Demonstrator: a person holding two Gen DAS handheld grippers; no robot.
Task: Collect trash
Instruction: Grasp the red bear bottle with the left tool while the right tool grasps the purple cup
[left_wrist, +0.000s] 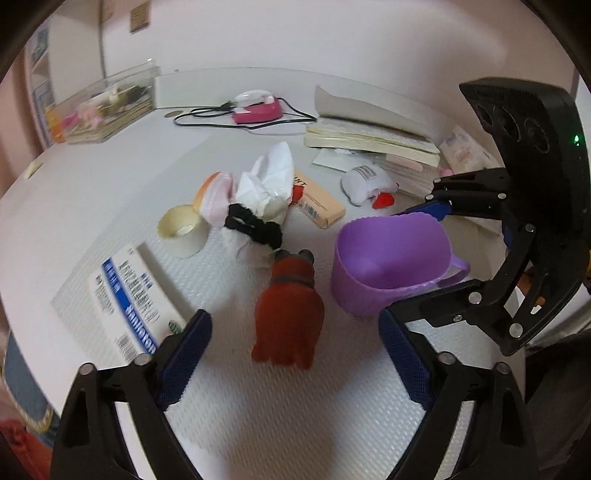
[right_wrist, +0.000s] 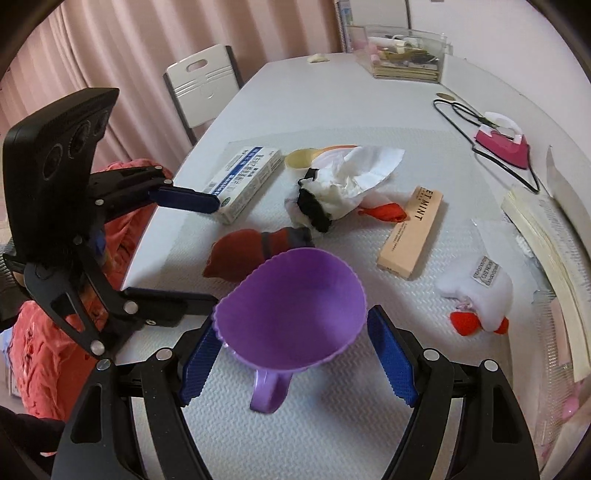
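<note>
Left wrist view: left tool (left_wrist: 295, 354) stands wide, blue pads apart, nothing pressed between them; red plush toy (left_wrist: 290, 317) lies on the white desk (left_wrist: 303, 417) in the gap ahead of the pads, touching neither. Crumpled white tissue (left_wrist: 267, 184) with a black hair tie (left_wrist: 255, 225) sits beyond the toy, near a tape roll (left_wrist: 181, 229) and a beige box (left_wrist: 317, 201). Purple cup (left_wrist: 388, 258) stands to the right, with the right tool (left_wrist: 413, 266) around it. Right wrist view: right tool (right_wrist: 293, 356) has its pads on either side of the purple cup (right_wrist: 291, 314); left pad touches the wall, right pad contact unclear, so grip cannot be told. Tissue (right_wrist: 354, 173) lies mid-desk beyond the cup, beside a blue-and-white box (right_wrist: 245, 177).
</note>
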